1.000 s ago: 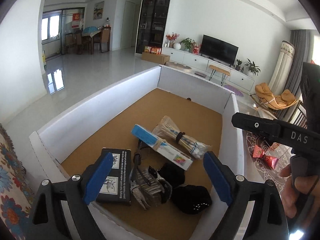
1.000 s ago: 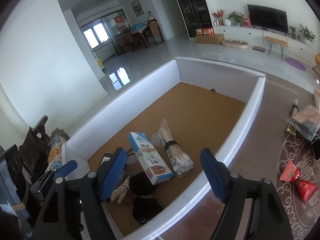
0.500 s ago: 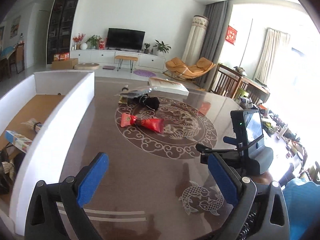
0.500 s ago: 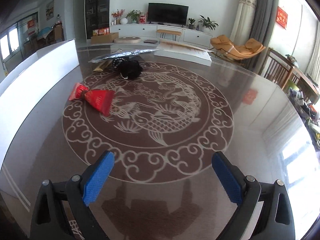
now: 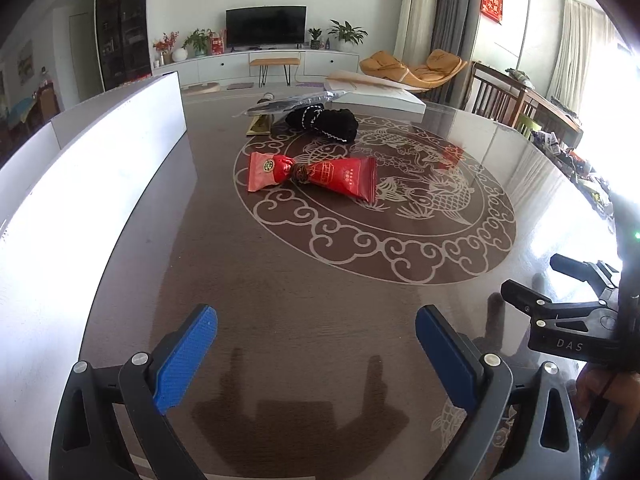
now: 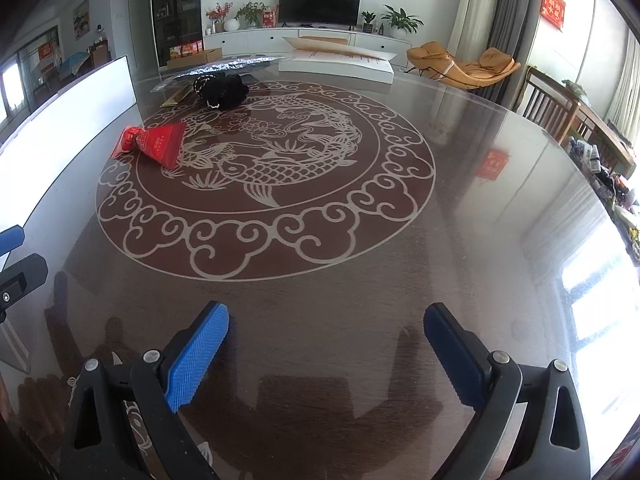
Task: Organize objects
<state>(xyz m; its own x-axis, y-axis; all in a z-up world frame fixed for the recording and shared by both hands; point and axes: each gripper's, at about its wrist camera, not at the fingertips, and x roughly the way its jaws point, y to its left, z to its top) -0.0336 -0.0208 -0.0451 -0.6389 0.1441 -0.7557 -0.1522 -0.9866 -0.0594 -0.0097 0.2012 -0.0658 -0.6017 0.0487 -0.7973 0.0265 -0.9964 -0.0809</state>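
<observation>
Looking left, I see my hand; one red packet, one black bundle; both tongs wide, empty.

Bright daylight floods from the right, glaring off the glossy table (fisheye-bent, dark corners)

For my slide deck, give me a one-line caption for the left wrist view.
Open left gripper above a glossy brown table, facing a red foil packet and black fabric bundle.
</observation>
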